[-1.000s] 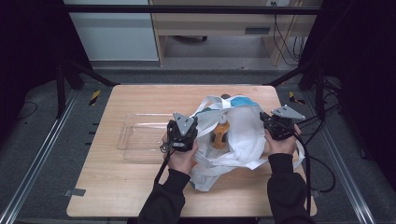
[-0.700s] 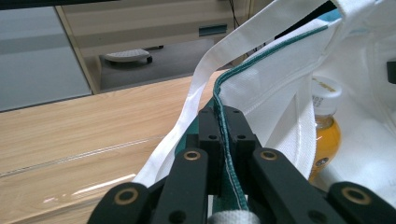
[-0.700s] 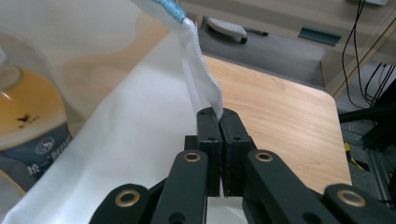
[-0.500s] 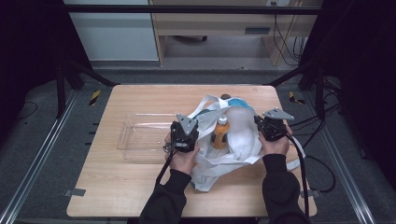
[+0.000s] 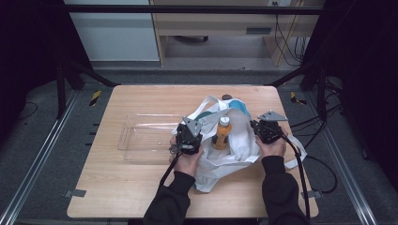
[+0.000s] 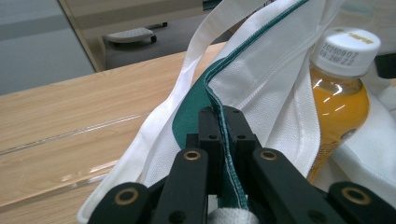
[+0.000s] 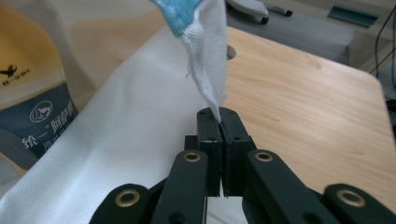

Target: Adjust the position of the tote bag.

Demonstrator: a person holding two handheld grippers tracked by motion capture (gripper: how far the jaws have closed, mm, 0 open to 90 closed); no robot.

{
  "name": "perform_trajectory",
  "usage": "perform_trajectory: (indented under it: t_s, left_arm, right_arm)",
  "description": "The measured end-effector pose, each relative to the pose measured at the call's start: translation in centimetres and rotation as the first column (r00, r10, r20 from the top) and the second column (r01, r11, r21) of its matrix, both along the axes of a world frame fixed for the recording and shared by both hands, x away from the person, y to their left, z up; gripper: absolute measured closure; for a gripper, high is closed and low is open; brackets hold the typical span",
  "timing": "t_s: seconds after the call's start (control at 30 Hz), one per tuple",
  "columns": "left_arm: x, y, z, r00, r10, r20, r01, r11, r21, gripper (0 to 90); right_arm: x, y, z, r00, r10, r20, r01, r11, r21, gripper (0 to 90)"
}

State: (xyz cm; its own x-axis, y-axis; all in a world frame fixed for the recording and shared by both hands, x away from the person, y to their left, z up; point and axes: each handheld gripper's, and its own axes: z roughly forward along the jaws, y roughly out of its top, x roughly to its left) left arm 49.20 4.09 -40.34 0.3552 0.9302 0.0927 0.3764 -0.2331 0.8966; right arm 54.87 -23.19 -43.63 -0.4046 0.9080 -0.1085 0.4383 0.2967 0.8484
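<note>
Both grippers, left gripper (image 5: 189, 138) and right gripper (image 5: 266, 131), clamp the bag (image 5: 241, 140) rim, baring the bottle (image 5: 221, 133) between; next, pull wider.

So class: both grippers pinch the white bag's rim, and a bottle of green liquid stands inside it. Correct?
Not quite. The liquid in the bottle is orange, as the left gripper view shows. The left gripper and right gripper do each pinch the white bag.

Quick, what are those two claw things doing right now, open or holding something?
Left gripper: closed on the green-trimmed rim of the white bag.
Right gripper: closed on the bag's opposite edge.
</note>
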Motion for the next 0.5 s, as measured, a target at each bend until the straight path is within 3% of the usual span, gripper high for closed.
perform_trajectory:
  t_s: [0.3, 0.5]
  left_arm:
    - [-0.1, -0.4, -0.6, 0.9994, -0.025, -0.023, 0.025, 0.9997, -0.002, 87.4]
    - [0.2, -1.0, -1.7, 0.997, -0.014, -0.077, 0.016, 0.9996, 0.022, 87.4]
  right_arm:
    - [0.4, 0.2, -1.3, 0.9985, 0.008, -0.055, -0.007, 1.0, 0.017, 89.0]
    - [0.8, 0.3, -2.2, 0.995, 0.001, -0.099, -0.002, 1.0, -0.008, 89.0]
